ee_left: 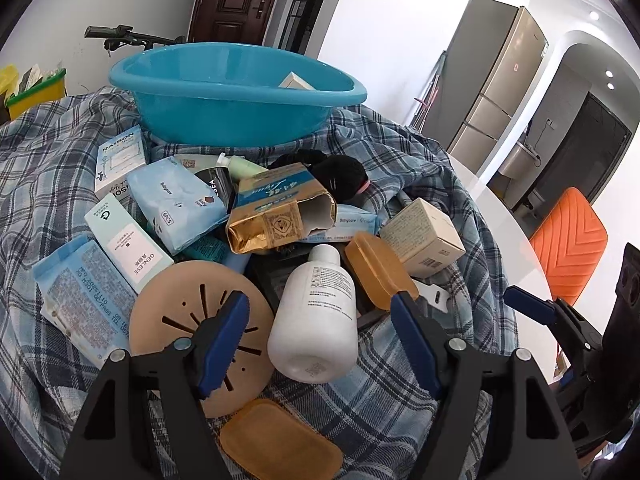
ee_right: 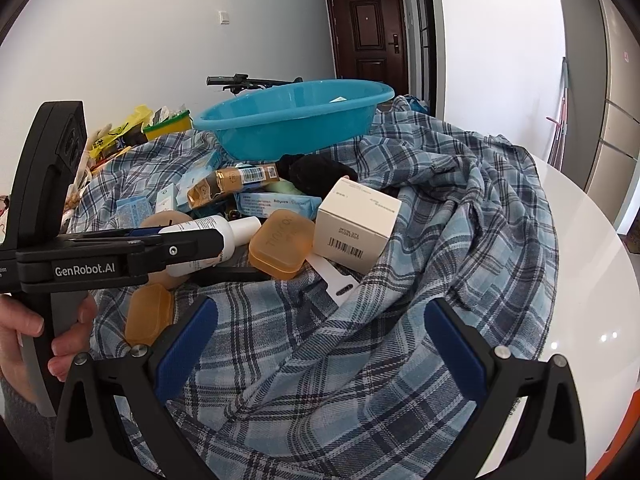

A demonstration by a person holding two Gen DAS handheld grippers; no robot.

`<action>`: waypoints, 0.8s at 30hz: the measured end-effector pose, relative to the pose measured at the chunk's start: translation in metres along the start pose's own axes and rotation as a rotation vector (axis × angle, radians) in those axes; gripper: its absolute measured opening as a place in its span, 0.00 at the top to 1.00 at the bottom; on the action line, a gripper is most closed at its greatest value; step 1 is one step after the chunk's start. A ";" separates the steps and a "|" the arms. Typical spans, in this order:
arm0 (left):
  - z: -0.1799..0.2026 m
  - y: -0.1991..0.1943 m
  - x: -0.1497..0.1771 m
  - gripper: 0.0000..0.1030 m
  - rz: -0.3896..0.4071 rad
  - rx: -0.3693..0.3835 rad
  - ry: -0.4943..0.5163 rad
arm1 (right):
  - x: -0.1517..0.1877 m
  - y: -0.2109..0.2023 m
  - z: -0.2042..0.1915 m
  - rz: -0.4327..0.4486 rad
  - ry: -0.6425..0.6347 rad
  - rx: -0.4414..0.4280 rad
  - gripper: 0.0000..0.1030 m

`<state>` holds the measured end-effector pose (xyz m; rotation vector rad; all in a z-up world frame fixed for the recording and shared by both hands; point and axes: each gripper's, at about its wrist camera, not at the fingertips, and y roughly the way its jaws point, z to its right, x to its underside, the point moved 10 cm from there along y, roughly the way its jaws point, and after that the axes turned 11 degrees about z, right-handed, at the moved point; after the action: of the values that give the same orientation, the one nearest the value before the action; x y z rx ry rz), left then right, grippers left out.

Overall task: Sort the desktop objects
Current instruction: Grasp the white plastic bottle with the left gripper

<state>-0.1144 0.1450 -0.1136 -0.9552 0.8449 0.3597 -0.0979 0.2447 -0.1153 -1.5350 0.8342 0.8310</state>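
**White bottle lies between the left jaws, its length along their line**

The left gripper (ee_left: 320, 344) hangs over the pile on the checked cloth (ee_left: 384, 392), and the white bottle (ee_left: 316, 320) lies on its side directly between its two blue pads. The jaws stand half open, with a clear gap on each side of the bottle, so the pads do not press on it and nothing is held. The bottle's long axis runs away from the jaws: the flat bottom is nearest to the gripper, and the cap points forward, toward the blue basin (ee_left: 236, 92) at the far end of the pile. The pads would therefore meet the bottle across its round body, which I judge to be the good way to take it.

Just outside the left pad is the tan round disc (ee_left: 176, 328) with slots; beyond the right pad, a little forward, lies an amber soap case (ee_left: 376, 268). A closing move may touch the disc first.

The right gripper (ee_right: 320, 344) is clearly farther from the bottle. Its jaws stand wide over bare cloth, with nothing between them, and the bottle lies forward and to the left of them. So the left hand is the nearer one for this pick.
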 end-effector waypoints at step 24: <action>0.005 -0.027 0.009 0.60 0.062 -0.132 0.096 | 0.002 0.002 0.002 -0.008 0.003 0.005 0.00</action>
<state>-0.0898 0.1333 -0.1031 -1.0764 0.9487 0.4300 -0.0988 0.2462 -0.1183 -1.5348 0.8313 0.8205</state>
